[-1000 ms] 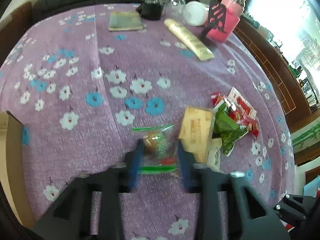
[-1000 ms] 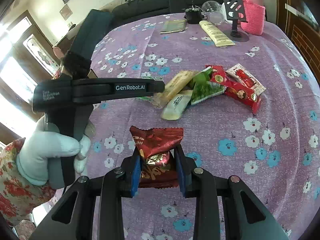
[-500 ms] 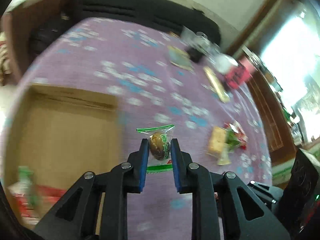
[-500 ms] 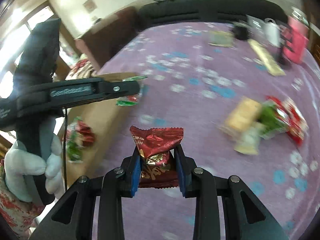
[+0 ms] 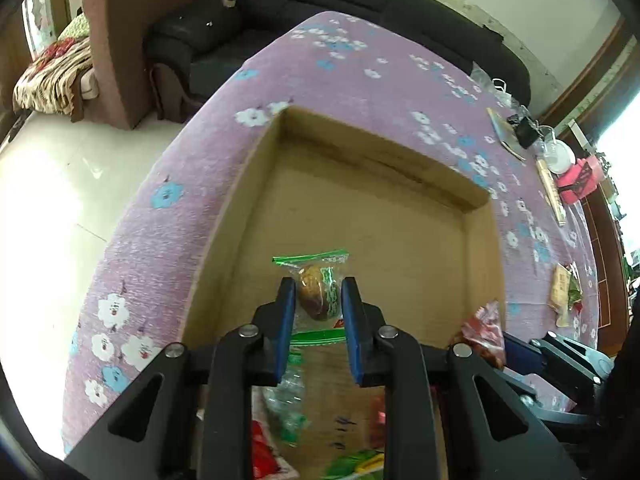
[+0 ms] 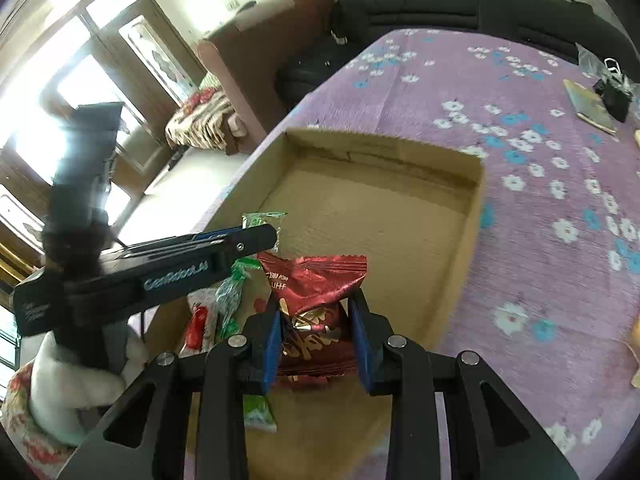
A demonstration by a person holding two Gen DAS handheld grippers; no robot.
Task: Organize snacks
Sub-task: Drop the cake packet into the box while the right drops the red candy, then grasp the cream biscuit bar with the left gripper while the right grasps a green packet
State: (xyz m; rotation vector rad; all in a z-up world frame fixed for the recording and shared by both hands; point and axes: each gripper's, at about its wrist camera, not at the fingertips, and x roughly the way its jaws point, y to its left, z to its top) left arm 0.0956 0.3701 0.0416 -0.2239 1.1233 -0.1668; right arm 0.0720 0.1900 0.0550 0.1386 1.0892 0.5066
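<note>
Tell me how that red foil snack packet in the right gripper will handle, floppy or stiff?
Probably floppy: the red foil snack packet crinkles above the right hand-held gripper. Likely light, since a side pinch alone holds it. The glossy foil may slip over the cardboard box.

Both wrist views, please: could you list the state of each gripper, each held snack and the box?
left gripper: shut on the clear snack bag, over the box.
clear snack bag: sealed, pinched between the fingers, held above the box floor.
right gripper: shut on the red snack packet.
red snack packet: sealed, gripped, over the box.
cardboard box: open-topped, a few snacks at its near end, far end bare.
</note>
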